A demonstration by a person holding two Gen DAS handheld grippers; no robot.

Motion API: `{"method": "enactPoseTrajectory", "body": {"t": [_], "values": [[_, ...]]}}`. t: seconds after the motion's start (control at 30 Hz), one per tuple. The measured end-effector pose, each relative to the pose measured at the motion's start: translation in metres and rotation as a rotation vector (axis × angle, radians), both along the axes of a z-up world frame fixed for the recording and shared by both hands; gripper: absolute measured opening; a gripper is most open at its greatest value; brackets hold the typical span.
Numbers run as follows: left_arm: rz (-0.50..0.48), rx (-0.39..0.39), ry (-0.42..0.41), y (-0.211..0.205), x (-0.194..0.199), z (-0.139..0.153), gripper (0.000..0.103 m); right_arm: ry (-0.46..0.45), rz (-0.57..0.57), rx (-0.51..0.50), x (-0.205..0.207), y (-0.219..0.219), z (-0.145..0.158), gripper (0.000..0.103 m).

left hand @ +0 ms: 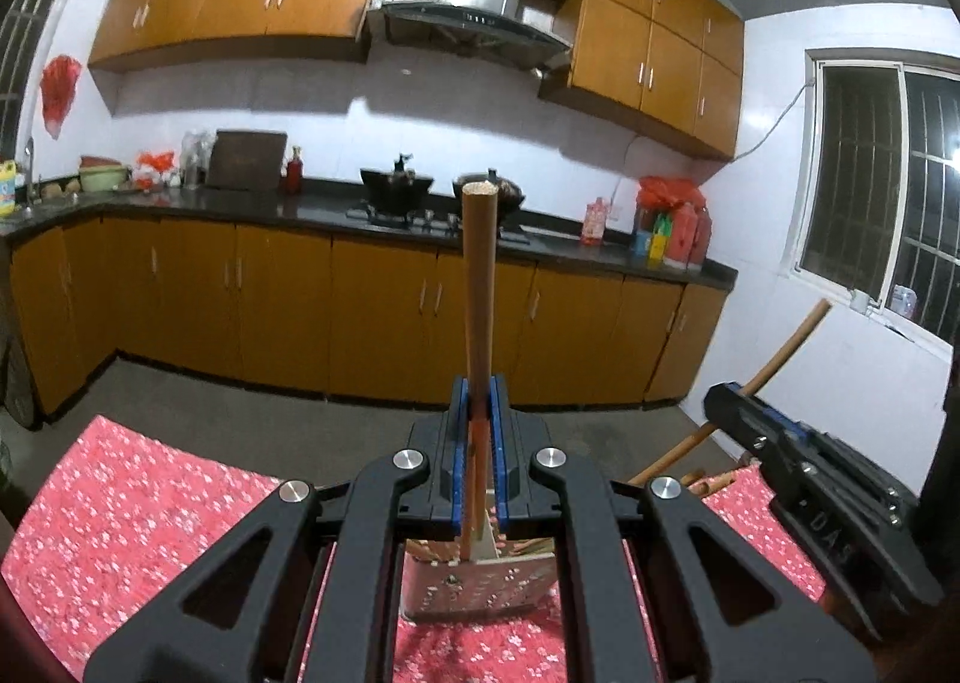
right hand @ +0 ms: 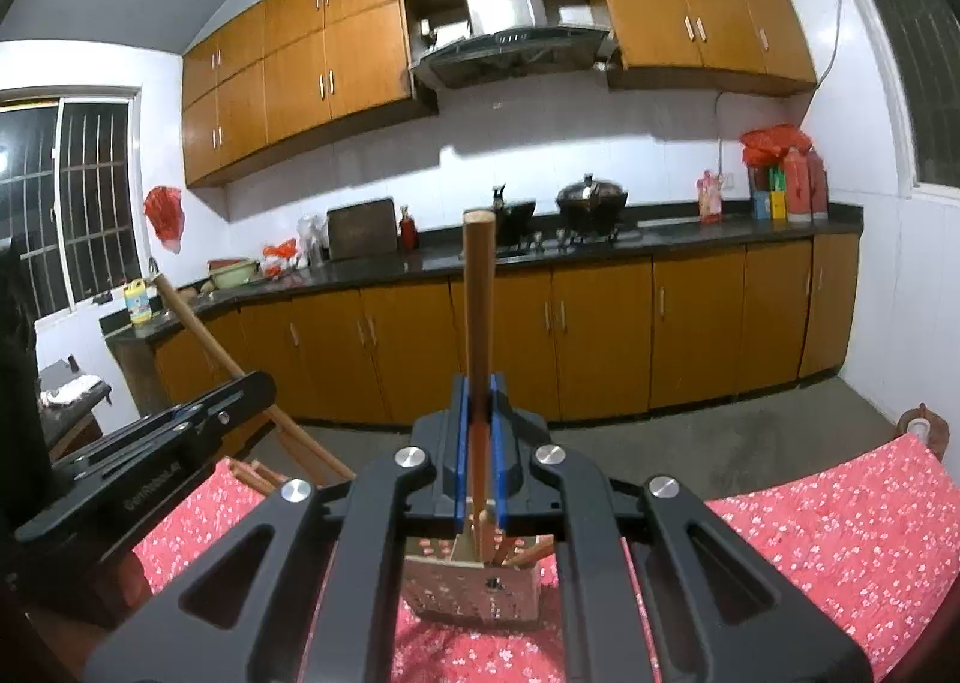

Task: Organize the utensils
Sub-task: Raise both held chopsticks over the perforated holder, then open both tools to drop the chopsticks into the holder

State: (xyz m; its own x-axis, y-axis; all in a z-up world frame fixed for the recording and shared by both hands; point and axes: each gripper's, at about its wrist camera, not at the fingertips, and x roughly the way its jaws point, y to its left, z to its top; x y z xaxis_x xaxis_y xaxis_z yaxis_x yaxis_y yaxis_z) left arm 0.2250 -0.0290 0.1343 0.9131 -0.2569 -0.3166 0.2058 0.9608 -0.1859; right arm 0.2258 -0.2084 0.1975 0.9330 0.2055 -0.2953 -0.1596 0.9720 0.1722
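Observation:
My left gripper [left hand: 479,401] is shut on the wooden handle of a utensil [left hand: 478,275] that stands upright, its lower end in a perforated metal holder [left hand: 480,584] on the red floral tablecloth [left hand: 150,503]. My right gripper [right hand: 478,401] is shut on another wooden-handled utensil [right hand: 478,293], also upright over the metal holder [right hand: 474,587], which has other wooden sticks in it. The right gripper also shows at the right of the left wrist view [left hand: 720,392], and the left gripper at the left of the right wrist view [right hand: 261,380], each with its handle slanting.
The table under the red cloth [right hand: 840,533] ends ahead at a grey floor [left hand: 300,401]. Beyond stand orange kitchen cabinets [left hand: 372,311], a dark counter with a stove and pots [left hand: 396,191], and barred windows [left hand: 888,191]. A small round object [right hand: 921,428] sits by the table's far right corner.

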Motion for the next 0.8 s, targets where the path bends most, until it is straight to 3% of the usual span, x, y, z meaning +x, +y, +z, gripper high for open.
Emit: {"method": "enactPoseTrajectory", "body": {"t": [0.2,0.37,0.47,0.7,0.8], "values": [[-0.017,-0.014,0.007,0.003,-0.002,-0.001,0.008,0.003,0.003,0.04,-0.005,-0.002,-0.002,0.017],[-0.018,-0.032,0.0,0.006,-0.003,0.005,0.009,-0.027,-0.002,0.045,-0.018,-0.007,0.006,0.019],[-0.01,-0.043,-0.018,0.01,-0.008,0.011,0.009,-0.049,-0.01,0.045,-0.028,-0.009,0.009,0.026],[0.0,0.016,-0.04,-0.002,-0.002,0.006,0.008,-0.036,-0.015,0.058,-0.035,-0.013,0.004,0.027],[-0.004,-0.008,-0.045,0.0,-0.006,0.009,0.008,-0.04,-0.013,0.048,-0.042,-0.016,0.002,0.027]]}}
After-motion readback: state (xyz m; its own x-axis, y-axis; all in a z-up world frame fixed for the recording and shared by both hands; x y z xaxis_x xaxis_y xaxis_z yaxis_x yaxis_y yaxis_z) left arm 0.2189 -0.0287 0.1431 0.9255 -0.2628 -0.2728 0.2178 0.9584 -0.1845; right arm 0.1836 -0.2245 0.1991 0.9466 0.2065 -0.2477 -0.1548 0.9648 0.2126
